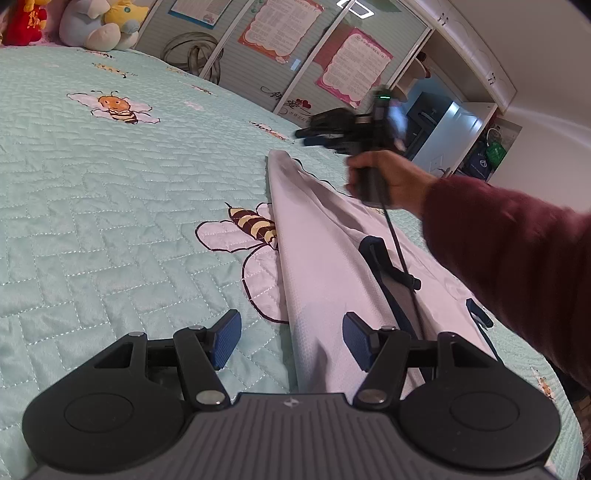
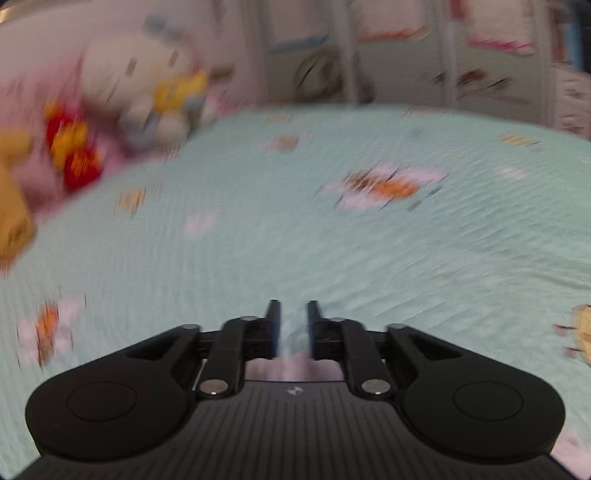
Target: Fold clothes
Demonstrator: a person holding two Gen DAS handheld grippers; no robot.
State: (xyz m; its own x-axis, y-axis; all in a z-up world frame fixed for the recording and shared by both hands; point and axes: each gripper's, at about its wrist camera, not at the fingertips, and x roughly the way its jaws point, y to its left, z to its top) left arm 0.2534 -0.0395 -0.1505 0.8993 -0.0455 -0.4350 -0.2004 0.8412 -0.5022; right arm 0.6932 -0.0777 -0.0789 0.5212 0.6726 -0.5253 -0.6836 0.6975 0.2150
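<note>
Quilted bed [image 1: 110, 221], folded white garment [image 1: 314, 258]

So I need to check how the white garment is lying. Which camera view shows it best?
The left wrist view: the white garment lies sharp along the quilted bedspread, folded into a long strip, dark trim visible. The right wrist view is motion-blurred and shows only a pale patch, probably the garment, behind the right tool.

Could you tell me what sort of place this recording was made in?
Most likely a bedroom, perhaps a child's: a bed under a mint quilt printed with bees, plush toys piled at its far end, and wardrobe doors with posters behind. A white garment lies on the quilt.
</note>
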